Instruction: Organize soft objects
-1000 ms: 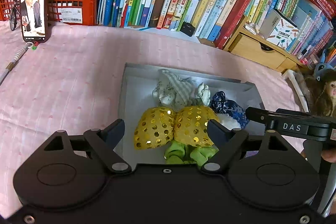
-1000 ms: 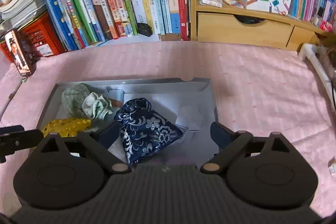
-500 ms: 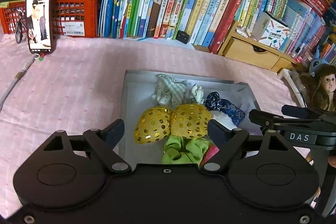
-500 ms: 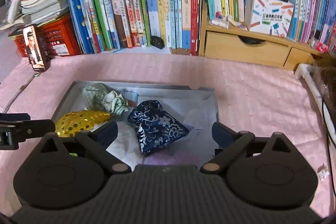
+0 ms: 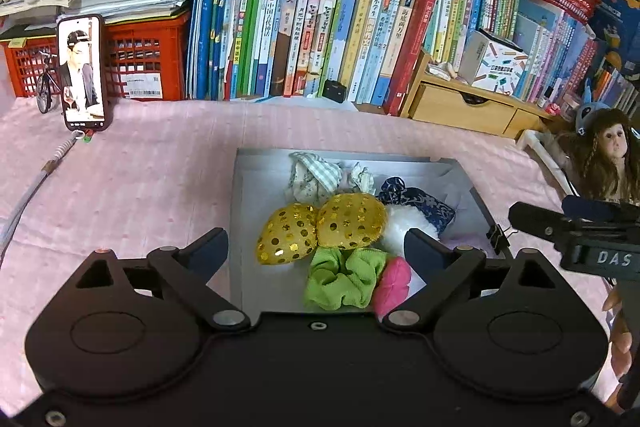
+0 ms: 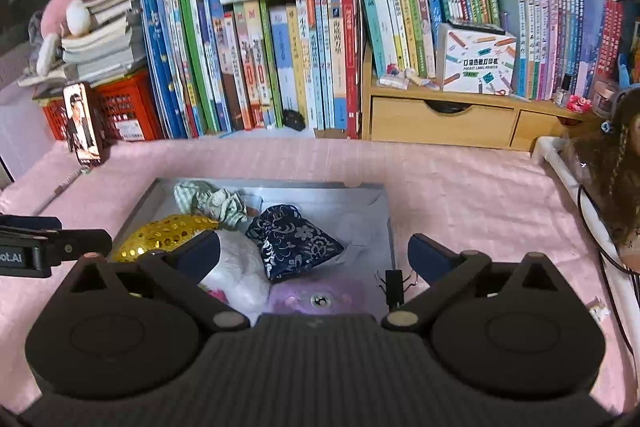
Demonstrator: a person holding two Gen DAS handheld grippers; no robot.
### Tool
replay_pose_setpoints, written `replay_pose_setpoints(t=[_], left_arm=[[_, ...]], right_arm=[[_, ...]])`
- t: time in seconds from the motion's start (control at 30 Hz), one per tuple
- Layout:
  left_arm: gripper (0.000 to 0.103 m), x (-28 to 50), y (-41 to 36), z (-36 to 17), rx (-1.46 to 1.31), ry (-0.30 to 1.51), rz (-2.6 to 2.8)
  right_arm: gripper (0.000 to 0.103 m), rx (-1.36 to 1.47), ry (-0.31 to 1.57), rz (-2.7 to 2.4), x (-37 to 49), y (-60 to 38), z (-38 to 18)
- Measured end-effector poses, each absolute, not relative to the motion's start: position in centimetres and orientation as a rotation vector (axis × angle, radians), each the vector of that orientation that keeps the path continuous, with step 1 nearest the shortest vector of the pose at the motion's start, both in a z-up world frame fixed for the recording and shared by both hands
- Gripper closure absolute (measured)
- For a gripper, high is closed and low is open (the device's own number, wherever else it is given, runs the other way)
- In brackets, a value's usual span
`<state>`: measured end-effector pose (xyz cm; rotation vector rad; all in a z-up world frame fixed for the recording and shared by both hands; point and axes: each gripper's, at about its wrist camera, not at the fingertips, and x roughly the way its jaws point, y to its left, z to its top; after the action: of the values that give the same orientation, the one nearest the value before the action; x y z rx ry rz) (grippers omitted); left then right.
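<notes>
A grey shallow box (image 5: 248, 211) (image 6: 360, 195) on the pink cloth holds soft things: two gold sequin pads (image 5: 324, 225) (image 6: 164, 237), a green scrunchie (image 5: 344, 279), a pink piece (image 5: 394, 285), a white fluffy piece (image 5: 400, 223) (image 6: 236, 267), a dark blue floral pouch (image 5: 420, 201) (image 6: 294, 243), checked cloth scrunchies (image 5: 316, 175) (image 6: 208, 199) and a purple plush (image 6: 320, 297). My left gripper (image 5: 316, 247) is open and empty above the box's near side. My right gripper (image 6: 314, 255) is open and empty above the box's near right part.
A row of upright books (image 5: 312, 39) and a red crate (image 5: 144, 59) stand at the back. A phone (image 5: 83, 73) leans upright at the back left. A wooden drawer unit (image 6: 444, 121) stands back right. A doll (image 5: 608, 155) sits at the right edge.
Both grippers have drawn back and risen from the box. More of the box's near contents show, including the green scrunchie, the pink piece and the purple plush.
</notes>
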<state>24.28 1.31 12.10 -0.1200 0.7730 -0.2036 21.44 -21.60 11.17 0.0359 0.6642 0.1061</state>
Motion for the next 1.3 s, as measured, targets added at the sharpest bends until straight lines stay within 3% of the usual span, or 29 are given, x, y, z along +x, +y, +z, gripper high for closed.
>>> replay_pose_setpoints(t=[0.53,1.3], left_arm=[[0.007,20.4,0.7,11.5,-0.044,0.627,-0.182],[0.006,12.6,0.5,10.5,-0.009,0.543,-0.232]], right_arm=[[0.000,0.103,0.526,0.070,18.1,-22.9,10.7],[0.000,-0.069,0.325,0.065,9.9,-21.0,10.0]])
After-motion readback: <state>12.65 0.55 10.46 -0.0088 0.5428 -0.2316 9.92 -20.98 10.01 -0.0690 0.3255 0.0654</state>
